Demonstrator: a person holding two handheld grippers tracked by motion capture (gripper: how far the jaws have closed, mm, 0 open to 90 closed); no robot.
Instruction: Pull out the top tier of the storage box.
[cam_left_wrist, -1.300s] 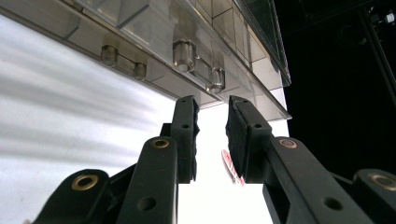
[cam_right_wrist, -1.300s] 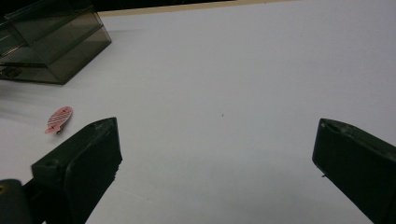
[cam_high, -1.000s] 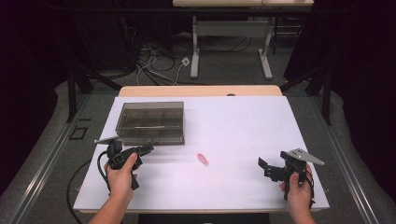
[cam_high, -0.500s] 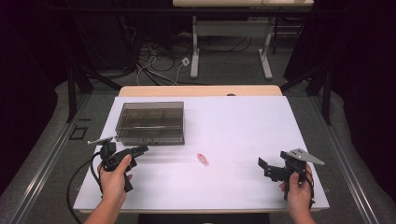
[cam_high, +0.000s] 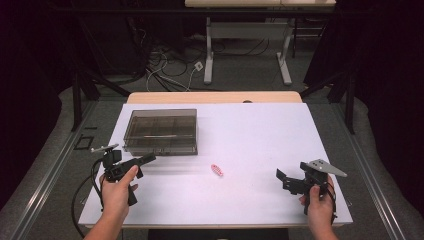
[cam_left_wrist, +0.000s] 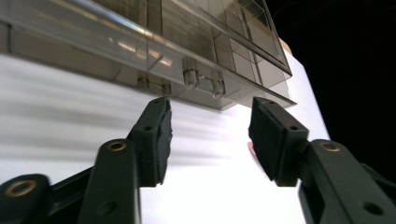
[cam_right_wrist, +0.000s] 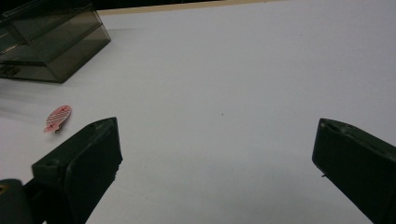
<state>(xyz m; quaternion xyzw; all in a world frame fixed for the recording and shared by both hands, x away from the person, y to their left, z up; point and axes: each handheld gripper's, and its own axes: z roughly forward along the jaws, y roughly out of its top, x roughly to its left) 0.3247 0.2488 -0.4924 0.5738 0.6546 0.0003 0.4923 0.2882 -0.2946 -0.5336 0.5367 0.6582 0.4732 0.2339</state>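
Note:
A smoky clear plastic box (cam_high: 160, 131) with a closed lid sits at the back left of the white table (cam_high: 260, 135). My left gripper (cam_high: 148, 159) lies level just in front of the box's front left corner. Its jaws have just been opening and hold nothing. In the left gripper view the left gripper (cam_left_wrist: 210, 135) faces the box's front clasp (cam_left_wrist: 201, 80), a short gap away. A small pink striped piece (cam_high: 217, 170) lies on the table in the middle. My right gripper (cam_high: 283, 178) rests near the front right, wide open, pointing toward the pink piece (cam_right_wrist: 58, 117).
The table's front edge (cam_high: 215, 225) runs just below both hands. A wooden strip (cam_high: 215, 97) borders the far side. Beyond it stand desk legs and cables on the floor (cam_high: 200, 65). A cable (cam_high: 82, 192) trails from the left gripper off the table's left edge.
My left hand has drifted a little to the left, drawing its gripper back along the box's front. The right hand and the pink piece have stayed put.

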